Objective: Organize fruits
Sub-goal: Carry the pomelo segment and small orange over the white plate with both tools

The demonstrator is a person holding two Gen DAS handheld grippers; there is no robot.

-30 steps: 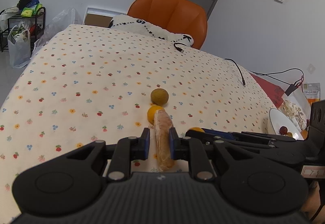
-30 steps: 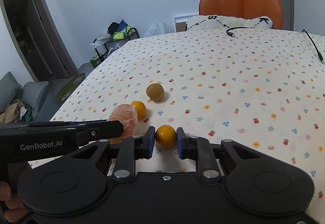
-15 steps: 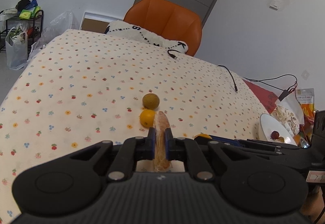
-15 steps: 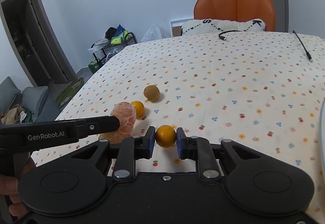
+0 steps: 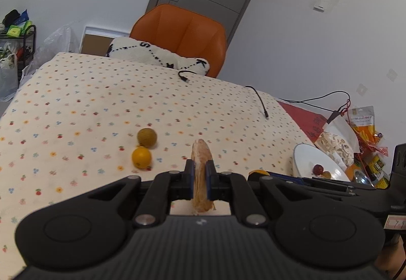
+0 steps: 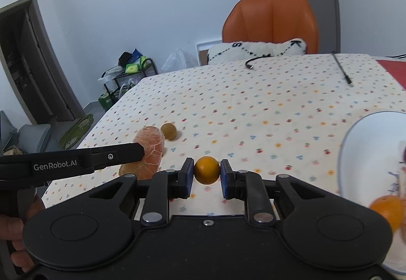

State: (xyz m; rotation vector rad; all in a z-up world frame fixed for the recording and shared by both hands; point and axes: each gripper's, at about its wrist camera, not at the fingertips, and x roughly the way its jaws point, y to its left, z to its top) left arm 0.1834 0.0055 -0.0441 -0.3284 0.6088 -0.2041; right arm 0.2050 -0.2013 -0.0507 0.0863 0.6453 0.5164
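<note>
So from the left wrist view, the left gripper (image 5: 200, 174) was clamped on a peeled citrus piece (image 5: 200, 165), lifted off the table (image 5: 76, 107). Over on the right wrist view, the right gripper (image 6: 206, 174) squeezed a small orange (image 6: 206, 170) beside the white plate (image 6: 360, 143). Looked like mid-carry; next both fruits need setting on that plate, gently.

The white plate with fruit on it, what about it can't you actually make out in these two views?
- Right wrist view: the white plate is cut off by the right edge; the fruit on it is blurred, only an orange one is recognisable.
- Left wrist view: the plate's near rim is hidden behind the right gripper; the dark red fruit is too small to identify.
- Neither view shows the total fruit count.
</note>
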